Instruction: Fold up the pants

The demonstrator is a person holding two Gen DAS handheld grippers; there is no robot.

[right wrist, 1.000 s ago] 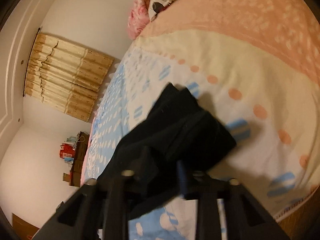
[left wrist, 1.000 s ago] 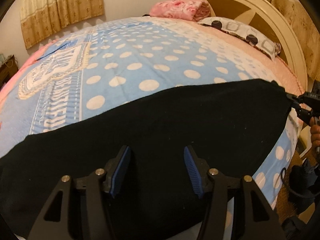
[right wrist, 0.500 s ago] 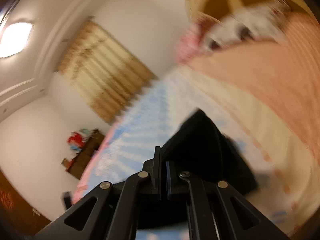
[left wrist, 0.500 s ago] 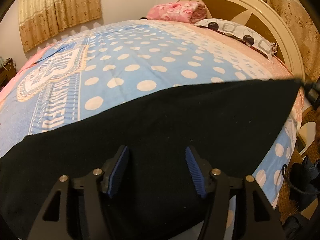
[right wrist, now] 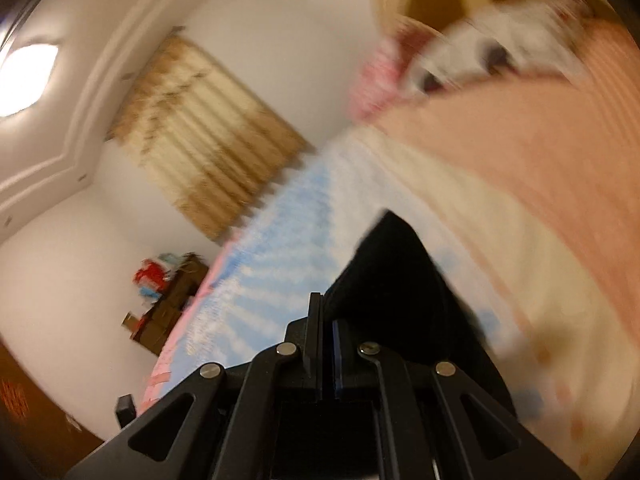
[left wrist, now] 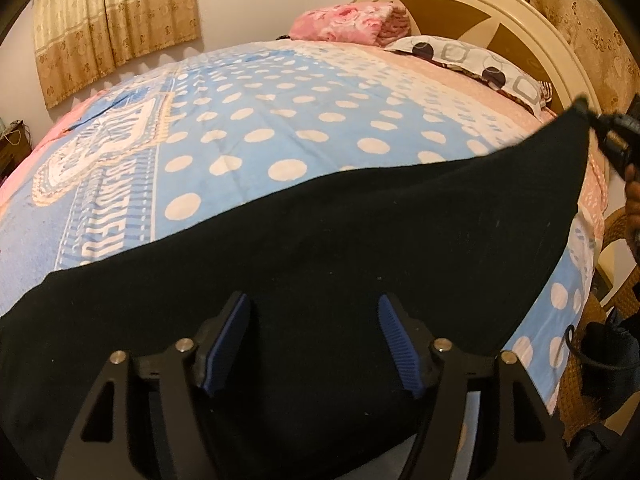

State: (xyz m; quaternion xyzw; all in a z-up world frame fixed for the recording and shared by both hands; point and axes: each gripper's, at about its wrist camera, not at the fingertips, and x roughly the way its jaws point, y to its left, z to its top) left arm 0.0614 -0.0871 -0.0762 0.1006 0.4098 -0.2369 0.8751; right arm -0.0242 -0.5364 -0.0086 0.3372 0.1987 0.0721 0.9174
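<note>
The right gripper (right wrist: 326, 344), clamped on the pants (left wrist: 340, 248), has lifted their corner higher at right of frame, starting a fold; the left gripper (left wrist: 314, 340) stays apart.

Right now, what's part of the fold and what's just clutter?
In the job: pants; right gripper, shut on a pants corner; left gripper, open above them.

Lying about: pink blanket; pillow; curtain; bedspread.
</note>
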